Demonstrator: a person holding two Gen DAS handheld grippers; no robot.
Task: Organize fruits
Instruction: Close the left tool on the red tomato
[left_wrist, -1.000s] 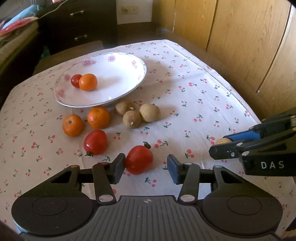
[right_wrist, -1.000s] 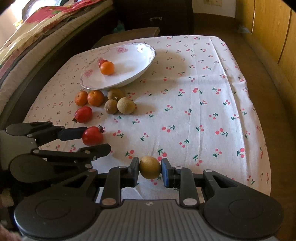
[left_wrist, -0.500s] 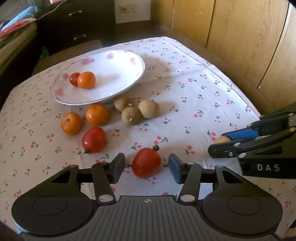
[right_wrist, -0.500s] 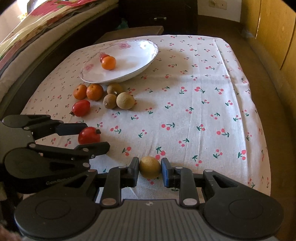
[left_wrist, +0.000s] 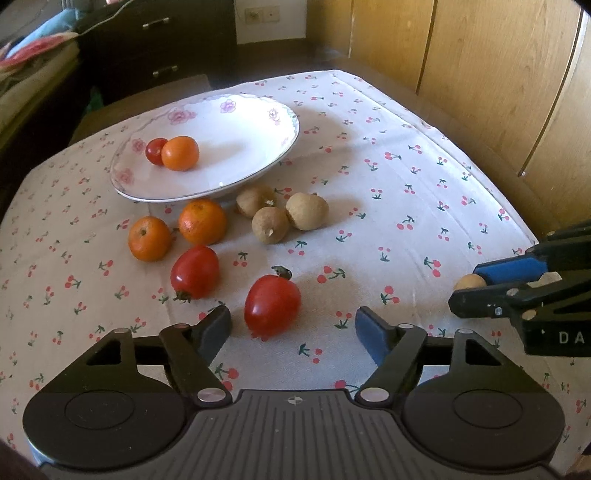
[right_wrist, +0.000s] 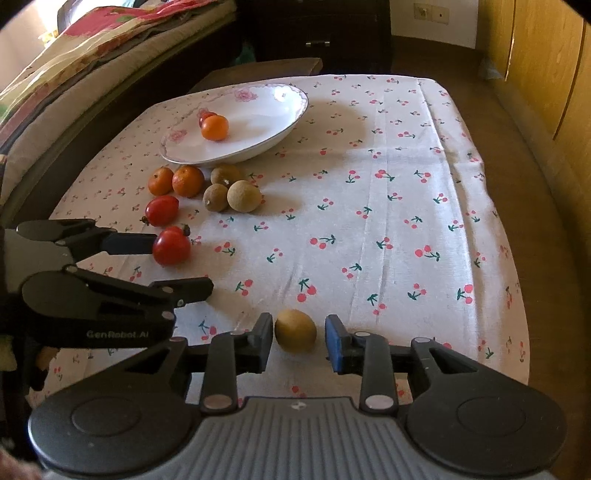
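Both grippers hover low over the cherry-print tablecloth (right_wrist: 388, 206) with jaws spread. From its own camera, the right gripper (right_wrist: 299, 339) straddles a brown fruit (right_wrist: 295, 329) lying on the cloth, pads clear of it; the left view shows only a sliver of that fruit, plus "DA" on the right tool. The left gripper (left_wrist: 293, 325) brackets a red tomato (left_wrist: 272, 304) untouched; the right view reads "GenRobot.AI". Behind, the plate (left_wrist: 258, 122) holds 2 fruits.
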